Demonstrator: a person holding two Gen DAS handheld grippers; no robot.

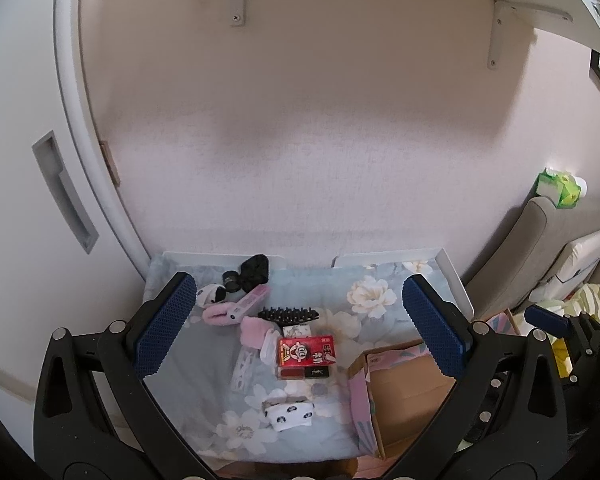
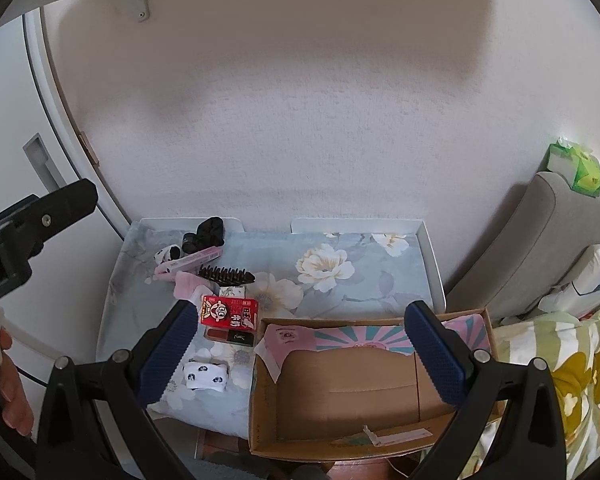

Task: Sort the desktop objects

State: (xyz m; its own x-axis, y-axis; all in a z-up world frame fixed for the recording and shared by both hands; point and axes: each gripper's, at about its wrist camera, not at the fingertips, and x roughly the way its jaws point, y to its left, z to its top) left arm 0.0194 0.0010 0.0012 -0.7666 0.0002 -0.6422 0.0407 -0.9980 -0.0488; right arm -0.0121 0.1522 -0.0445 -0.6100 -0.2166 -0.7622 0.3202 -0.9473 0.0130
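Note:
A small table wears a floral cloth (image 1: 376, 300) (image 2: 340, 280). On its left half lie a red snack box (image 1: 307, 351) (image 2: 230, 311), a dark lipstick case (image 1: 306, 372) (image 2: 231, 336), a black hair claw (image 1: 288, 314) (image 2: 226, 273), a pink tube (image 1: 250, 303) (image 2: 196, 259), pink fabric (image 1: 254, 330) (image 2: 188, 286), a black scrunchie (image 1: 255, 268) (image 2: 211, 229) and rolled white patterned socks (image 1: 290, 417) (image 2: 205, 375). An empty cardboard box (image 1: 408, 392) (image 2: 340, 392) sits at the right front. My left gripper (image 1: 300, 328) hovers open above the clutter. My right gripper (image 2: 300, 354) hangs open over the box.
A white cabinet door (image 1: 28, 200) stands left of the table, the wall right behind it. A grey sofa (image 2: 540, 240) with a green tissue pack (image 2: 578, 168) is at the right. A patterned blanket (image 2: 560, 380) lies by the box. A hand (image 2: 12, 380) shows at the left edge.

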